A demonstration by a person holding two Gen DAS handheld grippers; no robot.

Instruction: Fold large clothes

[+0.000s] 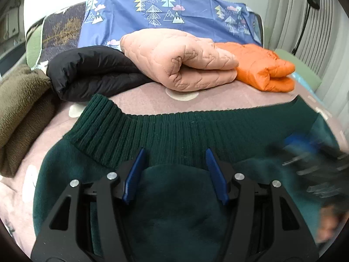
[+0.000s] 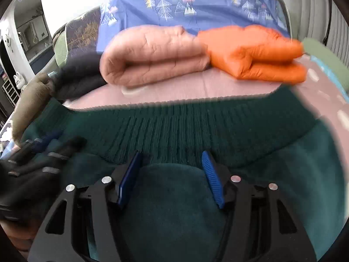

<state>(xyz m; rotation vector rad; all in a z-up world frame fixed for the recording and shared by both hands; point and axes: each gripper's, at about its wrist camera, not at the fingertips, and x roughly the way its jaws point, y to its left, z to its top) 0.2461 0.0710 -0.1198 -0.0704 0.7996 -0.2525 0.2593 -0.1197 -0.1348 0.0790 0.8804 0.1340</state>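
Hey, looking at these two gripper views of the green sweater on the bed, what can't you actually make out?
- Green sweater: its near part lies under the left gripper and runs off the bottom edge in both views.
- Right gripper: a motion-blurred smear at the left wrist view's right edge.
- Black jacket: blurred in the right wrist view.
- Brown fleece: cut off by the left edge.

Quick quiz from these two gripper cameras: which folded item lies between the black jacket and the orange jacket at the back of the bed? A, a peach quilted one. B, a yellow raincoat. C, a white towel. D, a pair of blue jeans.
A: the peach quilted item lies folded with the black jacket on its left and the orange jacket on its right, beyond the dark green sweater.
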